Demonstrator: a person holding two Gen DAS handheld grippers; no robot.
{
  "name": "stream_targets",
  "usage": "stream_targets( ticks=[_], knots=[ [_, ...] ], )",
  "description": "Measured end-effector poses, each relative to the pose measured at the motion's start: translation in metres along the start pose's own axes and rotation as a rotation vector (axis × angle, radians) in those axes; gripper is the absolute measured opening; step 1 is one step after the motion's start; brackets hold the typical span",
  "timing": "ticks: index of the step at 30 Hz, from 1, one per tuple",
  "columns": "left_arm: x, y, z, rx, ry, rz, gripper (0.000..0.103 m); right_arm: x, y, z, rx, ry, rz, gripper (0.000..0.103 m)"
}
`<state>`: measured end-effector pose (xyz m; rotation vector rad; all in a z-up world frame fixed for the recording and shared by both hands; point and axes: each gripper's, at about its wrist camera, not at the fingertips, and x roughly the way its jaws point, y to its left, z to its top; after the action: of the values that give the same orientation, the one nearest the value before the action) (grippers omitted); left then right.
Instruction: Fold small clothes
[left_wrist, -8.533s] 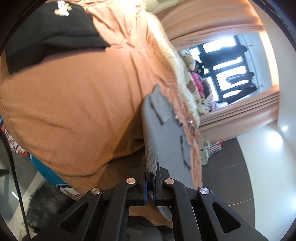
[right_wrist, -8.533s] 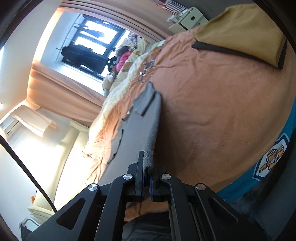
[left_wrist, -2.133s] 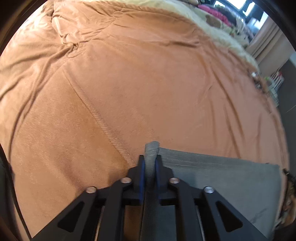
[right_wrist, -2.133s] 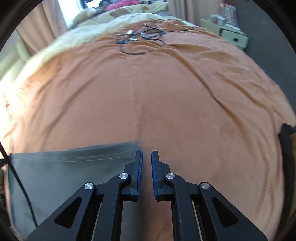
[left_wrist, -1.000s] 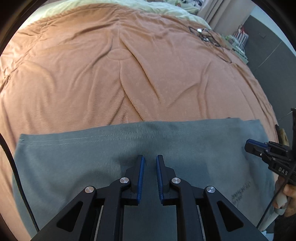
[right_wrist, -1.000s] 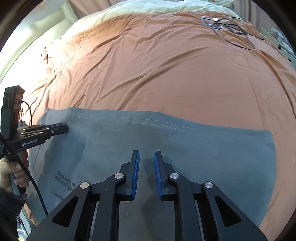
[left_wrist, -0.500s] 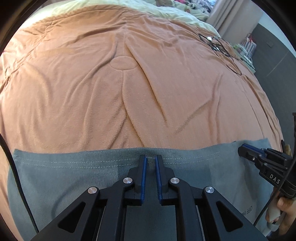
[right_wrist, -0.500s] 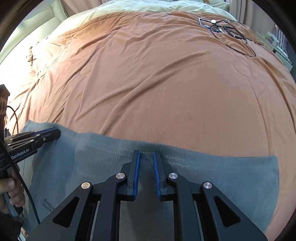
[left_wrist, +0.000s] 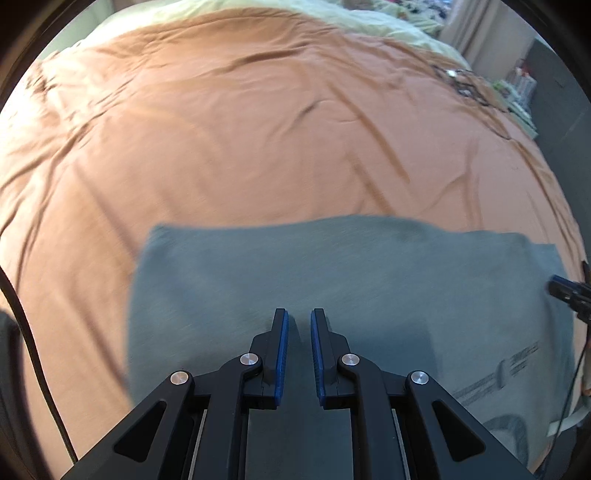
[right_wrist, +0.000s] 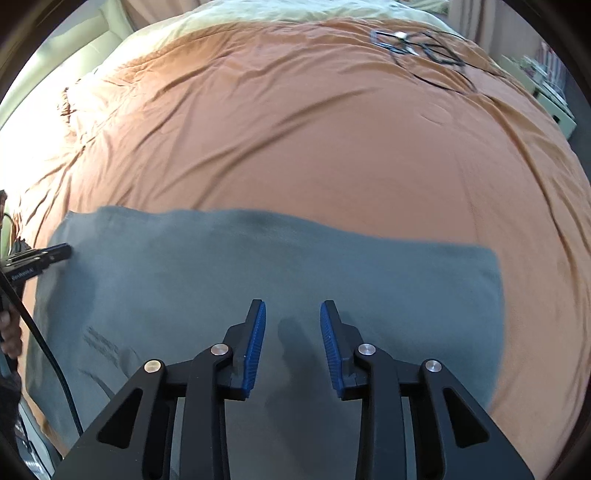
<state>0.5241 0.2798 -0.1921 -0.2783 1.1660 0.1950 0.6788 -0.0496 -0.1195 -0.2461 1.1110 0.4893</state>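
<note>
Grey garment (right_wrist: 295, 280) flat on orange bedspread (right_wrist: 295, 140), long axis nine-to-three, folded edge at twelve of both claws: left gripper (left_wrist: 296, 325) narrowly parted, empty; right gripper (right_wrist: 291, 314) opening, empty, equally near.
</note>
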Motion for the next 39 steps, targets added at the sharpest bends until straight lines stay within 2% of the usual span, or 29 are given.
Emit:
stream_targets(
  ticks=[4, 7, 9, 12, 14, 16, 18, 21, 22, 24, 29, 30, 31, 32, 33, 34, 36, 39],
  knots=[
    [0.001, 0.032, -0.011, -0.033, 0.054, 0.05, 0.013, -0.012, -0.026, -0.014, 0.024, 0.023, -0.053, 0.028],
    [0.003, 0.049, -0.015, -0.055, 0.071, 0.056, 0.013, -0.016, -0.044, -0.02, 0.047, 0.04, -0.089, 0.028],
    [0.004, 0.059, -0.014, -0.075, 0.062, 0.046, 0.013, -0.018, -0.056, -0.021, 0.066, 0.04, -0.1, 0.028],
    [0.005, 0.064, -0.011, -0.082, 0.04, 0.049, 0.012, -0.016, -0.069, -0.02, 0.105, 0.027, -0.095, 0.022],
    [0.005, 0.064, -0.008, -0.07, 0.013, 0.088, 0.012, -0.014, -0.074, -0.019, 0.108, 0.017, -0.118, 0.015],
    [0.009, 0.068, -0.006, -0.069, 0.002, 0.152, 0.012, -0.011, -0.075, -0.015, 0.111, 0.005, -0.144, 0.013],
    [0.01, 0.074, -0.004, -0.105, 0.0, 0.132, 0.012, -0.011, -0.076, -0.015, 0.129, -0.006, -0.153, 0.013],
    [-0.007, 0.071, -0.004, -0.1, -0.046, 0.143, 0.012, -0.017, -0.075, -0.01, 0.128, -0.042, -0.26, 0.013],
    [-0.016, 0.067, -0.004, -0.079, -0.073, 0.155, 0.013, -0.021, -0.074, -0.01, 0.126, -0.054, -0.256, 0.014],
    [-0.029, 0.063, -0.005, -0.063, -0.101, 0.132, 0.013, -0.029, -0.069, -0.013, 0.131, -0.065, -0.195, 0.017],
    [-0.05, 0.053, -0.019, -0.077, -0.099, 0.042, 0.014, -0.041, -0.055, -0.028, 0.097, -0.051, -0.114, 0.017],
    [-0.05, 0.05, -0.02, -0.077, -0.091, 0.028, 0.015, -0.042, -0.054, -0.031, 0.096, -0.047, -0.099, 0.017],
    [-0.049, 0.048, -0.025, -0.074, -0.077, 0.012, 0.022, -0.043, -0.053, -0.034, 0.092, -0.041, -0.081, 0.023],
    [-0.047, 0.043, -0.029, -0.068, -0.061, -0.002, 0.027, -0.044, -0.048, -0.04, 0.086, -0.035, -0.063, 0.038],
    [-0.045, 0.036, -0.031, -0.059, -0.051, -0.012, 0.041, -0.046, -0.049, -0.041, 0.081, -0.034, -0.055, 0.047],
    [-0.045, 0.031, -0.038, -0.047, -0.048, -0.023, 0.052, -0.048, -0.046, -0.045, 0.074, -0.037, -0.048, 0.062],
    [-0.047, 0.026, -0.046, -0.03, -0.048, -0.038, 0.063, -0.051, -0.042, -0.051, 0.054, -0.037, -0.035, 0.064],
    [-0.048, 0.017, -0.062, -0.014, -0.034, -0.065, 0.066, -0.056, -0.035, -0.068, 0.032, -0.006, -0.01, 0.064]
  ],
)
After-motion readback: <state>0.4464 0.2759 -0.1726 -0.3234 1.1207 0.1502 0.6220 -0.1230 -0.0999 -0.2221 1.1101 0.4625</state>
